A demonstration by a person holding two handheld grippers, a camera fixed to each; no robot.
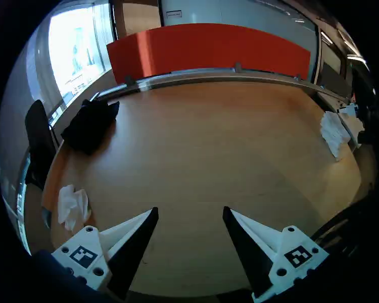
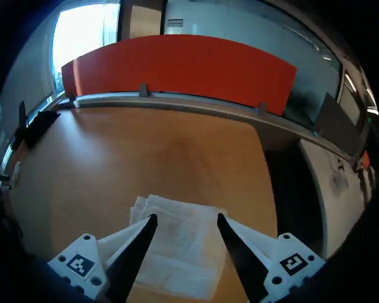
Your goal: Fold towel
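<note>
A stack of folded white towels [image 2: 182, 242] lies on the wooden table [image 2: 139, 156] right in front of my right gripper [image 2: 185, 218], whose open fingers hover just above it without pressing on it. In the left gripper view the same stack [image 1: 335, 132] sits at the table's far right edge. A crumpled white towel [image 1: 72, 206] lies at the table's left edge, left of my left gripper [image 1: 189, 211], which is open over bare wood with nothing between its fingers.
A black bag or garment [image 1: 89, 123] rests on the table's far left corner. An orange divider panel [image 1: 209, 49] with a metal rail stands along the far edge. A dark chair [image 1: 38, 141] is beyond the left edge, and a grey side desk [image 2: 336, 202] stands right of the table.
</note>
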